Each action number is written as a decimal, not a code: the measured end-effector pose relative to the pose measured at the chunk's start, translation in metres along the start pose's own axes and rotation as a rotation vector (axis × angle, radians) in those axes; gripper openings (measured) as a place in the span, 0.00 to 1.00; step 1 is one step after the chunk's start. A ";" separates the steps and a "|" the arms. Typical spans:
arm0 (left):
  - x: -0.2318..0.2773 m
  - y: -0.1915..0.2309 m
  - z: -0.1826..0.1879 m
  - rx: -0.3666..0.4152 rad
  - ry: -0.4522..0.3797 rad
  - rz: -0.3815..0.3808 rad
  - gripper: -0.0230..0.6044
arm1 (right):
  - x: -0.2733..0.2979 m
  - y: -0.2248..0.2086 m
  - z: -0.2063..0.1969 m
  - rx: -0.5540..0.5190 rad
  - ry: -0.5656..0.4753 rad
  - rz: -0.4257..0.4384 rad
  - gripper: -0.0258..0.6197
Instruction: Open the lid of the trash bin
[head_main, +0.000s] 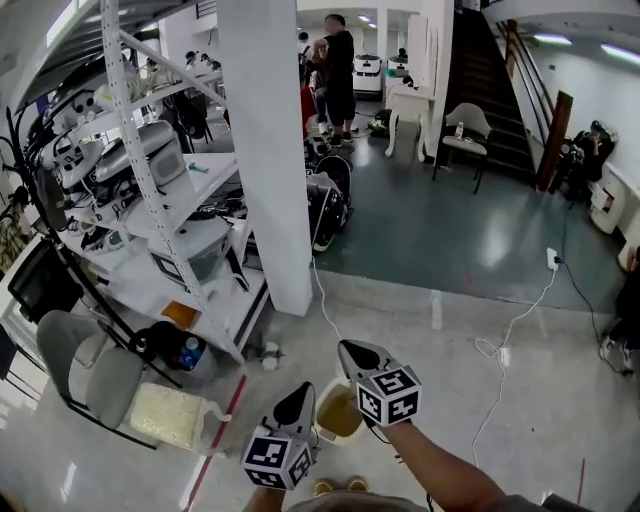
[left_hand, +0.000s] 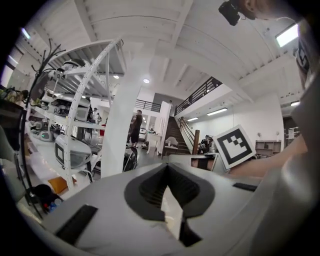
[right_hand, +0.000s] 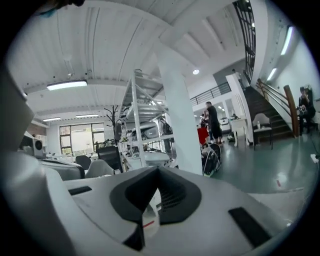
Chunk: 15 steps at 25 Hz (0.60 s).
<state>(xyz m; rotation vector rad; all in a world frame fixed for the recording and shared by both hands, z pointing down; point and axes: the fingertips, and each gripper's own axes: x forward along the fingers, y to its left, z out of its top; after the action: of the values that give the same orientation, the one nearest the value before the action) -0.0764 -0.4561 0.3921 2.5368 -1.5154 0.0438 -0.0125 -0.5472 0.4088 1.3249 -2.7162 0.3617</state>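
Fingers (left_hand: 145, 190) of L gripper (left_hand: 167, 170) & R gripper (right_hand: 159, 172) both pinched tip-to-tip on nothing, aimed off into room; trash bin (head_main: 338, 412) at 6 o'clock betw. them looks light plastic, prob. slick, so grab lid's front edge, lid itself unclear.

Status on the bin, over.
Left tool shut, empty. Right tool shut, empty. Both held above trash bin, no contact. Nothing seen between.
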 end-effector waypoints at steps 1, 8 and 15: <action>-0.002 -0.004 0.005 0.005 -0.011 -0.007 0.02 | -0.010 0.004 0.010 -0.013 -0.023 0.007 0.09; -0.020 -0.020 0.029 0.020 -0.052 -0.036 0.02 | -0.085 0.033 0.045 -0.074 -0.136 0.036 0.09; -0.033 -0.027 0.027 0.047 -0.059 -0.048 0.02 | -0.133 0.049 0.048 -0.153 -0.164 0.007 0.09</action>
<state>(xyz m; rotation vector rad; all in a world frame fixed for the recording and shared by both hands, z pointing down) -0.0708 -0.4197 0.3577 2.6323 -1.4913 -0.0026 0.0318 -0.4291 0.3290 1.3585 -2.8138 0.0449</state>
